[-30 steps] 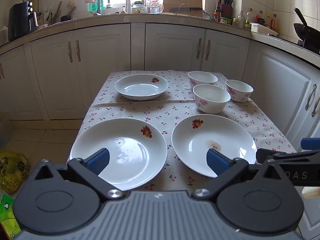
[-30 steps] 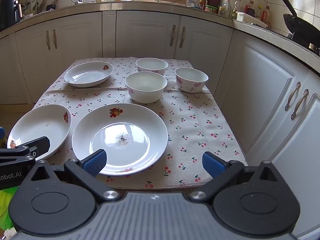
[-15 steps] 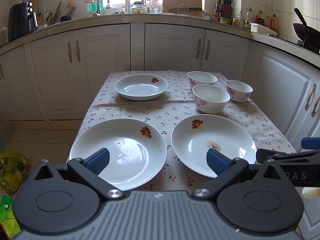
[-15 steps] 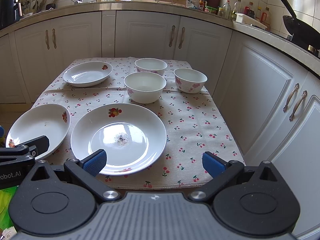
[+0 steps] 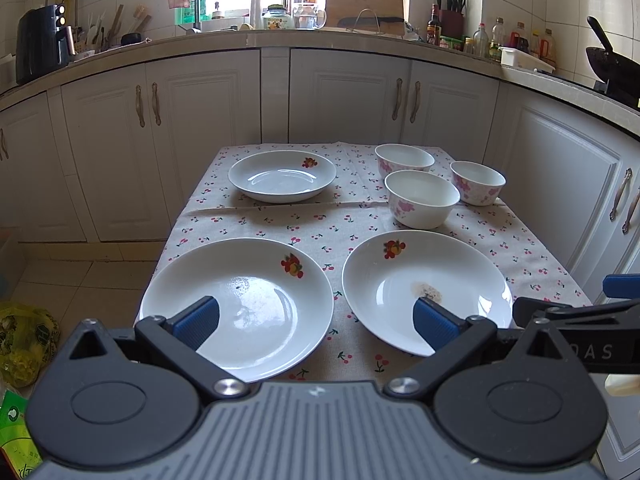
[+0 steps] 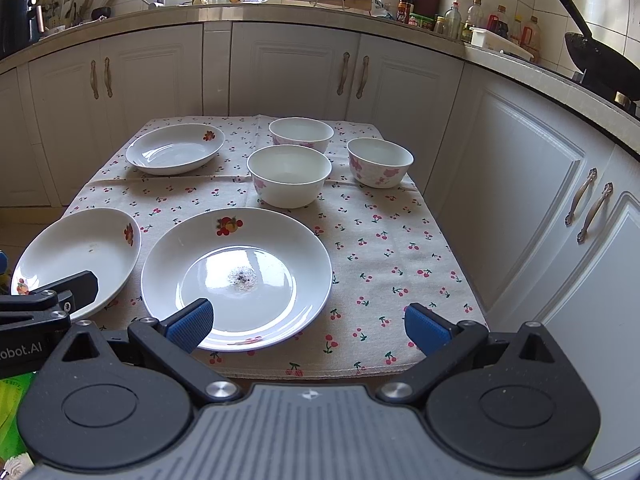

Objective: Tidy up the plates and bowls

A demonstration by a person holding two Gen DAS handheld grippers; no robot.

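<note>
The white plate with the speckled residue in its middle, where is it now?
The white plate with speckled residue lies at the table's near edge, right of another plate, before the nearest bowl.

You can read very little here. In the left wrist view, the black body of the right gripper [image 5: 580, 320] at the right edge carries pale letters "DAS", the start of the word hidden behind the near gripper's housing. In the right wrist view, the black body of the left gripper [image 6: 44, 304] at the left edge shows "obot.AI" in white, its first letter cut off by the frame. The green packet [image 5: 14, 436] at the lower left of the left wrist view bears print too small and blurred to make out. Labels on the bottles [image 6: 406, 8] along the counter are likewise unreadable.
</note>
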